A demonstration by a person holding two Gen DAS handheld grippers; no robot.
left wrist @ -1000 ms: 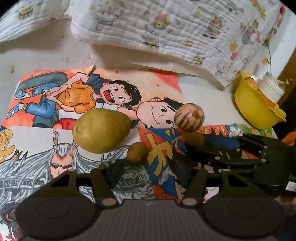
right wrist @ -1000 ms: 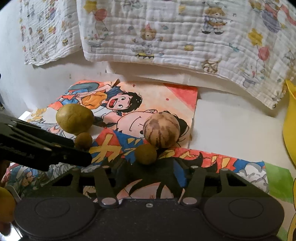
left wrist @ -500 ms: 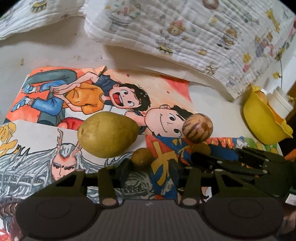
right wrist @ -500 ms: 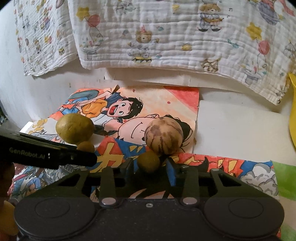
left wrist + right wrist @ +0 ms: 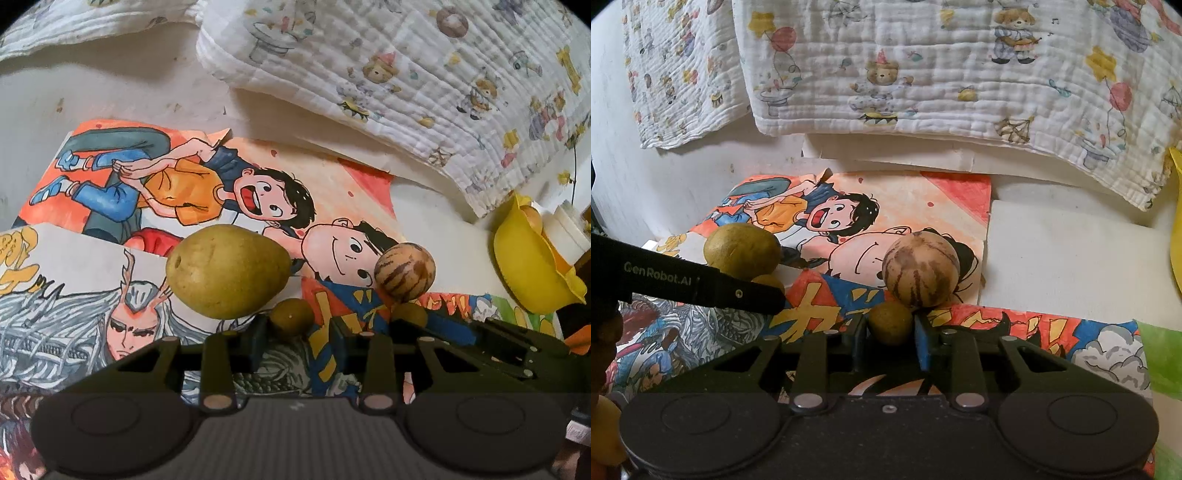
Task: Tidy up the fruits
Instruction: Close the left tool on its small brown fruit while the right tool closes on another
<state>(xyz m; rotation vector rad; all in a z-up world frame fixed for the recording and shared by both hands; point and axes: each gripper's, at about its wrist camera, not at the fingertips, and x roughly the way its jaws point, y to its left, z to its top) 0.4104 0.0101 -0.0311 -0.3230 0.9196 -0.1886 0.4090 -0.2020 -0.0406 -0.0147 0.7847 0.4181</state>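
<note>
yellow bowl (image 5: 1176,221) cut off, contents unclear

right gripper (image 5: 890,334) fingers (image 5: 922,343) flank a small green fruit (image 5: 889,324) beside the striped fruit (image 5: 921,272).

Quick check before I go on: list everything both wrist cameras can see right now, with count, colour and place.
Pear: 1, green-yellow, on the comic posters, left of centre.
Small round fruits: 2, olive green; one between the left gripper's fingers, one between the right gripper's fingers.
Striped round fruit: 1, tan with brown streaks, just behind the right gripper's small fruit.
Bowl: 1, yellow, far right, something orange-yellow inside.
White container: 1, behind the bowl.
Comic posters: several, multicoloured, under the fruit.
Printed cloth: white, hung along the back.
Left gripper: black, open around its fruit.
Right gripper: black, closing on its fruit; grip unclear.
</note>
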